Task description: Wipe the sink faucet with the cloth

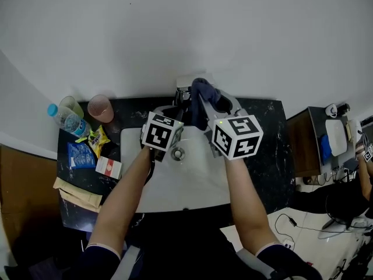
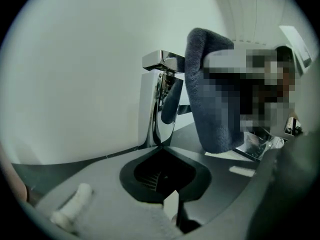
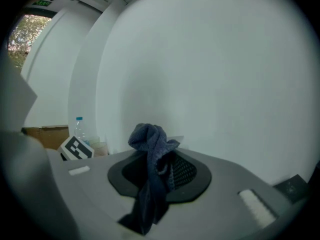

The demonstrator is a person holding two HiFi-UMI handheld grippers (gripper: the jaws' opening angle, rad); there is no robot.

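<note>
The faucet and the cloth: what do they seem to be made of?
The faucet looks like polished chromed metal: its squared body mirrors its surroundings with bright highlights. The cloth looks like soft dark-blue terry or microfibre: matte, fuzzy surface, hanging in limp folds. The exact fibre cannot be told.

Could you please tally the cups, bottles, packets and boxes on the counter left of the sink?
Cups: 2, green cup and pink cup
Bottles: 1, bottle
Packets: 2, yellow packet and blue packet
Boxes: 1, box
Total: 6
</note>
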